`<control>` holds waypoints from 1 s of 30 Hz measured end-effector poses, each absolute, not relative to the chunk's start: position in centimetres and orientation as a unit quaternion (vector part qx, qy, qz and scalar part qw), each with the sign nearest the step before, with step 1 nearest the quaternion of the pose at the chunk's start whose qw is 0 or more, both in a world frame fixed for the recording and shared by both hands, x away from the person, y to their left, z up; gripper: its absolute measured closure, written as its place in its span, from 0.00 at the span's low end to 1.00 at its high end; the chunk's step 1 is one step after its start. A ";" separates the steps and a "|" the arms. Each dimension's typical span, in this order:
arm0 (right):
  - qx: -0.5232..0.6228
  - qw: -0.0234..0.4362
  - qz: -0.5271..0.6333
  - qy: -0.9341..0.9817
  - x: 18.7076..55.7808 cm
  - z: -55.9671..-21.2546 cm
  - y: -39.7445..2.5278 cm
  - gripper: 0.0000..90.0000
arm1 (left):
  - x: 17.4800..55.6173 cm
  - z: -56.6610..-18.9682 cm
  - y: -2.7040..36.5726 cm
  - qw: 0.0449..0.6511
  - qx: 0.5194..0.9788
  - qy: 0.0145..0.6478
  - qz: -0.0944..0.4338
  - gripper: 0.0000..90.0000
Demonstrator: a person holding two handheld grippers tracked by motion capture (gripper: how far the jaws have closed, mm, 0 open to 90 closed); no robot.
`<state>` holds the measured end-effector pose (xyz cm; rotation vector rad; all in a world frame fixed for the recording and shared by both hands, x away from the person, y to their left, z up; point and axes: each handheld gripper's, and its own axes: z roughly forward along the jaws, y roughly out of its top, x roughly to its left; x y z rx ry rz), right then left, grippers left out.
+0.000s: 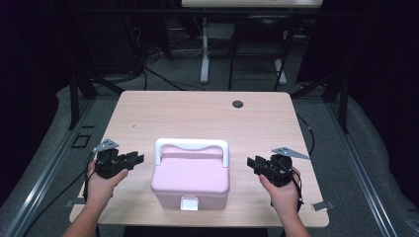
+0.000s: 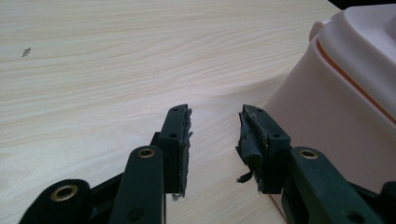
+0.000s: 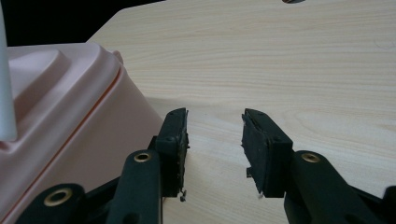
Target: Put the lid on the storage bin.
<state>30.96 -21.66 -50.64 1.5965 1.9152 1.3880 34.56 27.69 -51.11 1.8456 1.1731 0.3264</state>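
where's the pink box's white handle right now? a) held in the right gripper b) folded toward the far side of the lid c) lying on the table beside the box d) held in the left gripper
b: the white handle lies along the far edge of the pink box, while the left gripper and the right gripper sit open on either side.

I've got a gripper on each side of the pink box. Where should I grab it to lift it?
Probably by the white handle: it lies folded toward the back of the pink box, its bar running left to right. Come from above with the right gripper, jaws open, and close across the bar's middle. The sloped side walls look too wide and slick for either gripper.
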 end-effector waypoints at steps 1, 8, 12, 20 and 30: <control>0.555 0.142 0.481 0.664 30.9 -50.7 -21.7 0.67 | 34.5 -51.2 27.6 0.449 0.744 0.476 0.134 0.68; 0.556 0.138 0.487 0.660 30.9 -51.3 -21.8 0.65 | 34.3 -52.0 27.4 0.443 0.747 0.476 0.137 0.63; 0.551 0.150 0.483 0.663 30.8 -51.6 -21.7 0.64 | 34.1 -52.3 27.2 0.437 0.751 0.473 0.143 0.59; 0.553 0.151 0.481 0.663 30.3 -52.1 -21.7 0.63 | 33.8 -53.0 27.1 0.428 0.757 0.470 0.150 0.56; 0.550 0.161 0.473 0.669 30.2 -53.2 -21.2 0.59 | 33.6 -53.7 26.9 0.418 0.763 0.468 0.153 0.55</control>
